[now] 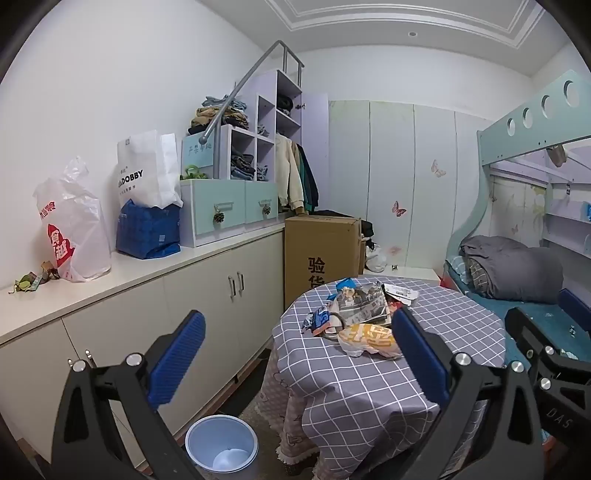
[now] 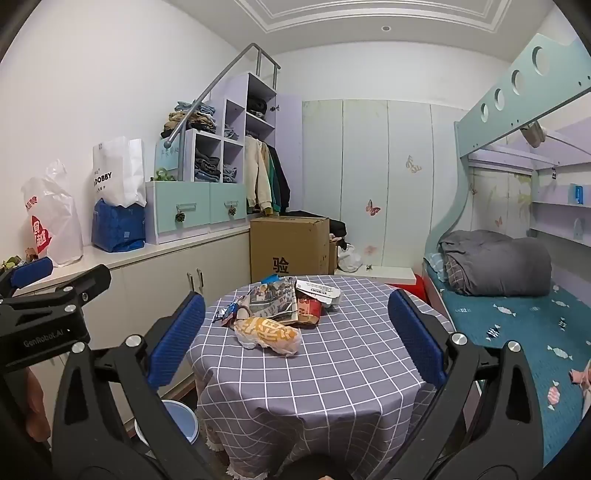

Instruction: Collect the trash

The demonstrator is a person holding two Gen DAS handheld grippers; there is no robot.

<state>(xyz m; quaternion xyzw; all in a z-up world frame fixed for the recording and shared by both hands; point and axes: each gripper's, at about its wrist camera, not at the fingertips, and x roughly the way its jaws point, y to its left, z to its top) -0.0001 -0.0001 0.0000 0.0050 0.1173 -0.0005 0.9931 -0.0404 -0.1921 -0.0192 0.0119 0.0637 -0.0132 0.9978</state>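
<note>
Checked tablecloth (image 2: 332, 369) under wrapper pile (image 2: 280, 310), tools wide.

My room is evenly, softly lit from the recessed ceiling light (image 1: 412, 34) — shadows stay faint. Both views are sharp, though my fisheye lenses bend the walls and blacken the corners.

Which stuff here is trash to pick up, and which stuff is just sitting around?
For the job:
- yellow wrapper
- crumpled newspaper
- red packet
- white carton
- small blue wrappers
- blue bin on the floor

Just sitting around:
- cardboard box
- white paper bag
- grey blanket
- hanging jackets
</note>
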